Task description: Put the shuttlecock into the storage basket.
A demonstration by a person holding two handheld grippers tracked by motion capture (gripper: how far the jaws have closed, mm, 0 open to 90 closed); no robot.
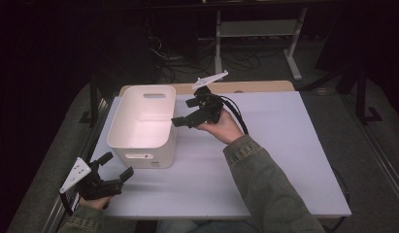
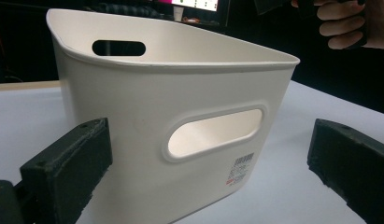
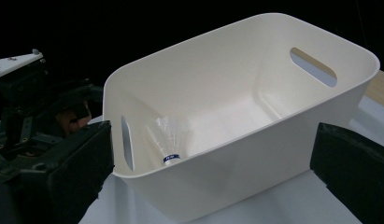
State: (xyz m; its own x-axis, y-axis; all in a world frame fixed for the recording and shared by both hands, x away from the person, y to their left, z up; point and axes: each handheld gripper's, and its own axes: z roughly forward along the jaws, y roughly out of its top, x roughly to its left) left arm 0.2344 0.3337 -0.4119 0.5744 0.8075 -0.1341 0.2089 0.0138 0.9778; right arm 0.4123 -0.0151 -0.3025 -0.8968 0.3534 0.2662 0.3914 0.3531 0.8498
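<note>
The pale lilac-white table (image 1: 284, 160) carries a white moulded plastic tub with slotted handles (image 1: 143, 126), and everything else is best placed against that tub. The right gripper (image 1: 180, 121) hovers just beside the tub's right rim with its jaws spread wide and nothing between them; the left gripper (image 1: 117, 167) sits near the tub's near end wall, jaws likewise wide and empty, aimed at the handle slot (image 2: 213, 133). Inside the tub, against the near wall, lies a small white feathered shuttlecock with a blue-banded cork (image 3: 170, 140). The work seems to be about that shuttlecock and the tub; if it is to be picked out, the right gripper would do best to come down over the rim steeply, close gently on the cork rather than the fragile feathers, and let the left gripper steady the light tub so it does not slide. The right gripper view reveals the shuttlecock; the high view washes out the tub's interior. The left gripper view shows the barcode label (image 2: 241, 169) on the outer wall.
</note>
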